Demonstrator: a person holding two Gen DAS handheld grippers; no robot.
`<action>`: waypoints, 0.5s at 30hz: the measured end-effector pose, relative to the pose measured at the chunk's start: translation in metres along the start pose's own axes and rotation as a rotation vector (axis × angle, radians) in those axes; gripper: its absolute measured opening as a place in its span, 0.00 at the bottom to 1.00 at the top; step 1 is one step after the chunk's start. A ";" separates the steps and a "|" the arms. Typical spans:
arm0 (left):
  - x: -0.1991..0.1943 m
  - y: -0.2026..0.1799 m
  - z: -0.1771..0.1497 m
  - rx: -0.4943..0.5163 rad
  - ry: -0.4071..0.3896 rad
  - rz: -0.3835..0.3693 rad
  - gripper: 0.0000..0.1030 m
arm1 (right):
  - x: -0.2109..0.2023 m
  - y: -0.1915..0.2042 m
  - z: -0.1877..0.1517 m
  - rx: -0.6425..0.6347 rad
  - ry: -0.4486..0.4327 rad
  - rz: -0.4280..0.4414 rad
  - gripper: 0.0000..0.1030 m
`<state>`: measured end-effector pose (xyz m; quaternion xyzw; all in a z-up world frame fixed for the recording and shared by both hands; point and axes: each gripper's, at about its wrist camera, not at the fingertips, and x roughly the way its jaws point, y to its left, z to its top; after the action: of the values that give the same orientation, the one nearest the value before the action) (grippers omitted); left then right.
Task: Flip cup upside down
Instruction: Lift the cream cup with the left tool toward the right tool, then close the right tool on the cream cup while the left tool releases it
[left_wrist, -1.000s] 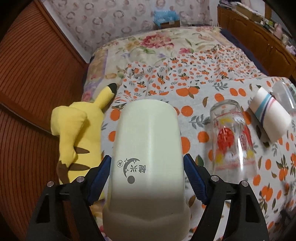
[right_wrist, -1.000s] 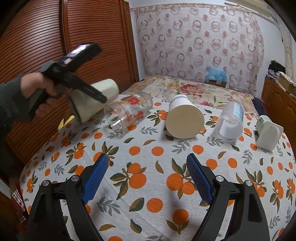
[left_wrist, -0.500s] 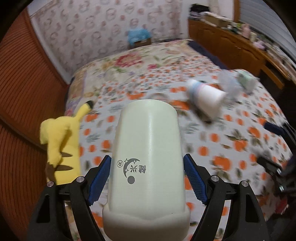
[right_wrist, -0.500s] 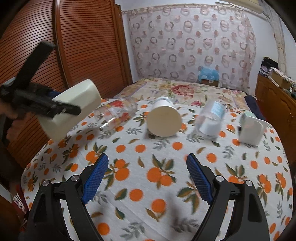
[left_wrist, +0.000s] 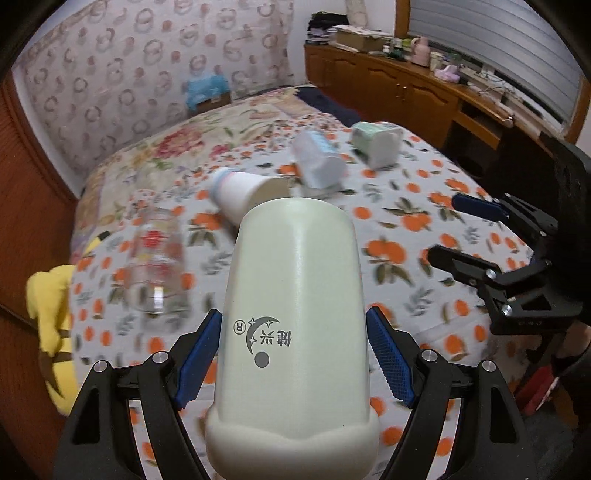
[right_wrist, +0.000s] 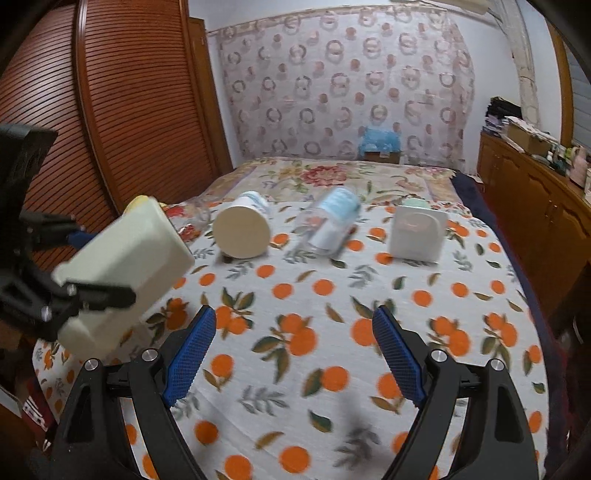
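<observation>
Left tongs (left_wrist: 293, 354) pinch the cream cup (left_wrist: 295, 317) between blue pads (left_wrist: 194, 363), held in the air above the bed (right_wrist: 332, 295), closed base pointing away from the wrist camera, logo inverted. From the right wrist, the cup (right_wrist: 122, 277) hangs tilted at left. A second ago the yellow plush (left_wrist: 51, 317) sat beside it; now the view has swung right, bringing in the glass (left_wrist: 157, 269), paper cup (left_wrist: 243, 195) and right tongs (right_wrist: 295, 354), spread and empty.
</observation>
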<state>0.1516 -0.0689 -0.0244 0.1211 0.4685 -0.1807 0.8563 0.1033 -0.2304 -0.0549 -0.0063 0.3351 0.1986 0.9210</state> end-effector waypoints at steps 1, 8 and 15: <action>0.003 -0.007 0.000 -0.006 0.000 -0.015 0.73 | -0.002 -0.004 -0.001 0.006 0.001 -0.005 0.86; 0.026 -0.026 0.005 -0.024 0.026 -0.043 0.73 | -0.008 -0.026 -0.006 0.022 0.009 -0.039 0.86; 0.041 -0.020 0.003 -0.051 0.056 -0.022 0.74 | -0.006 -0.032 -0.009 0.033 0.015 -0.040 0.86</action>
<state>0.1656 -0.0966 -0.0579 0.0993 0.4981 -0.1747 0.8435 0.1051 -0.2630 -0.0620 0.0008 0.3450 0.1744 0.9222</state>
